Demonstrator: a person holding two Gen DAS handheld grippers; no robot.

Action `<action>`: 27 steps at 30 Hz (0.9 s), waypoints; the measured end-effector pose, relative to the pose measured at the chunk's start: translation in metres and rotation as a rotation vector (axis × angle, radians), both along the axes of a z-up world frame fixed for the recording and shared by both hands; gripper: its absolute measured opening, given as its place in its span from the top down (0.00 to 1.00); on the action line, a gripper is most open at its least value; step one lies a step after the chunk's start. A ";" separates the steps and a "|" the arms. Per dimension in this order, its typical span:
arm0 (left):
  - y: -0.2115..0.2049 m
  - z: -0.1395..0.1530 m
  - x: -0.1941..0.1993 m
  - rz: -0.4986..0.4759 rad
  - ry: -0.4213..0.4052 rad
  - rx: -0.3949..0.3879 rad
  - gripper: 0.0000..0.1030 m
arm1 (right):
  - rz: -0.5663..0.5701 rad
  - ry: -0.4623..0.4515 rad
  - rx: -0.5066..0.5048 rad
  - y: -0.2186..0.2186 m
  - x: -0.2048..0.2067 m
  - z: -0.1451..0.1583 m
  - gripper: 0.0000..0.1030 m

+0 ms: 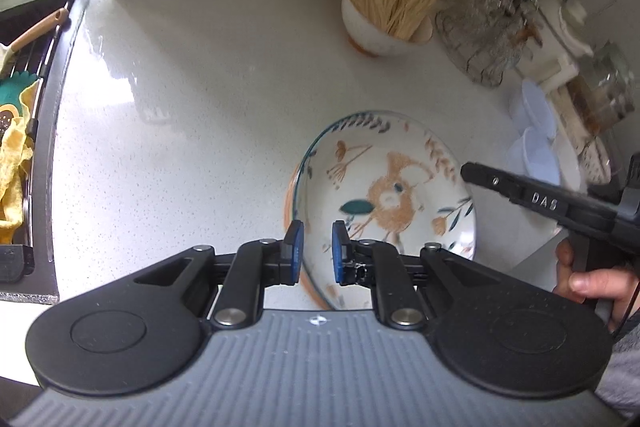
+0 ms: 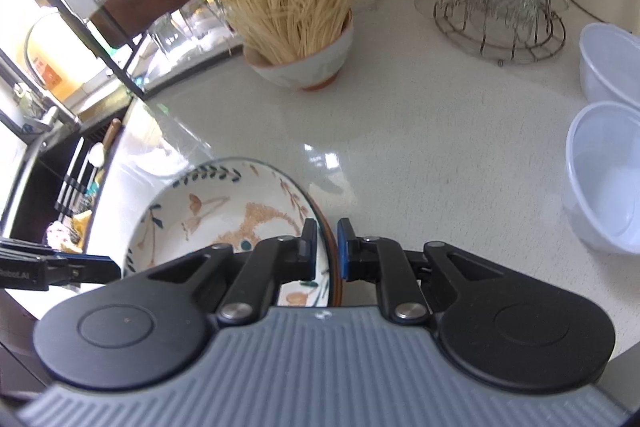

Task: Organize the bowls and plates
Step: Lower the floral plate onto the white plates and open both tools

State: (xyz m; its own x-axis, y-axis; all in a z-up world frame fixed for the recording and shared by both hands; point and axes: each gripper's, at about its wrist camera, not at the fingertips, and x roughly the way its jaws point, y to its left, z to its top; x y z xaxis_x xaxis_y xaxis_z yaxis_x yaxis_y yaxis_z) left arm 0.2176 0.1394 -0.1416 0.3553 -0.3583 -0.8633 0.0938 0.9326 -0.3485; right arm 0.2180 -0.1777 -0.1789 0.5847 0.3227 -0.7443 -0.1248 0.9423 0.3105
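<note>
White speckled kitchen counter (image 1: 200,115) holds everything. Floral-painted bowl (image 1: 384,187) sits tilted near front edge, gripped by both tools. Left gripper (image 1: 316,251) jaws nearly closed, pinching bowl's left rim. Right gripper (image 2: 328,251) jaws nearly closed, clamping opposite rim. Beyond: cup of thin sticks (image 2: 296,23), wire glass rack (image 2: 500,27), 2 translucent plastic bowls (image 2: 604,179) right.

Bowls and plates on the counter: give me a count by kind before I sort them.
Painted plate, gripped by both grippers: 1
Ceramic bowl holding sticks: 1
Clear plastic bowls: 2
Total: 4
</note>
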 end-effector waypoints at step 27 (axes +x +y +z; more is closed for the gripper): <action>-0.114 0.088 -0.047 0.098 -0.271 0.029 0.85 | 0.136 -0.313 0.060 -0.061 -0.044 0.119 0.87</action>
State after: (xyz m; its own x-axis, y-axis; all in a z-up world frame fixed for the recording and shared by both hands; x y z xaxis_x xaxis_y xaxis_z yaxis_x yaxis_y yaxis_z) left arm 0.1708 0.0254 -0.0531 0.6063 -0.2870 -0.7416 0.0888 0.9512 -0.2956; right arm 0.1737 -0.2386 -0.0595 0.7306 0.4509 -0.5127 -0.3460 0.8919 0.2912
